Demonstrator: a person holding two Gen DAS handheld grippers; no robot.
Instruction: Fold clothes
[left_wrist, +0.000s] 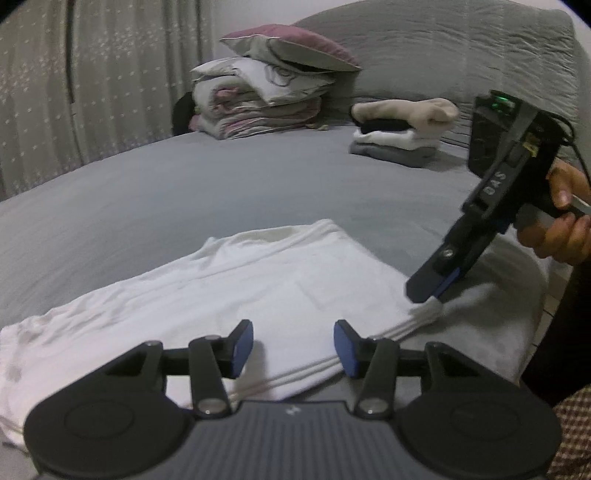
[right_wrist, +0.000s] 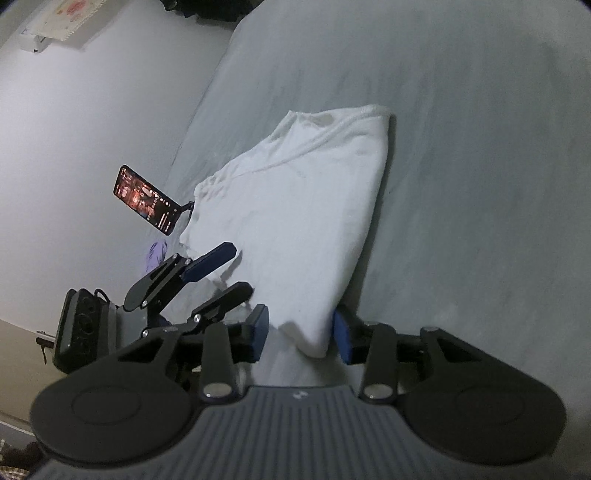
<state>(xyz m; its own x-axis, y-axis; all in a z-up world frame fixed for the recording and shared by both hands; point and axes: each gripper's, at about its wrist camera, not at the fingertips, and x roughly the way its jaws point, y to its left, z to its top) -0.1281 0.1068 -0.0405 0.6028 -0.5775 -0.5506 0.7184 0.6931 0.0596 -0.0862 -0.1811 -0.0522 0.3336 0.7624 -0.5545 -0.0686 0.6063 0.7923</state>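
A white garment (left_wrist: 258, 288) lies folded flat on the grey bed (left_wrist: 184, 199). My left gripper (left_wrist: 294, 348) hovers open over its near edge, and no cloth is pinched between the blue pads. In the right wrist view the left gripper (right_wrist: 240, 267) shows at the garment's (right_wrist: 295, 206) left side, fingers apart. My right gripper (right_wrist: 300, 334) straddles the nearest corner of the garment. The cloth touches the right pad, and a gap shows at the left pad. From the left wrist view the right gripper (left_wrist: 428, 295) points down at that bunched corner, held by a person's hand (left_wrist: 565, 229).
A stack of folded clothes (left_wrist: 402, 133) and a pile of pillows and blankets (left_wrist: 266, 92) sit at the far side of the bed, before a large grey cushion (left_wrist: 443, 48). A curtain (left_wrist: 92, 92) hangs on the left. A lit phone (right_wrist: 146, 199) stands on a mount beside the bed.
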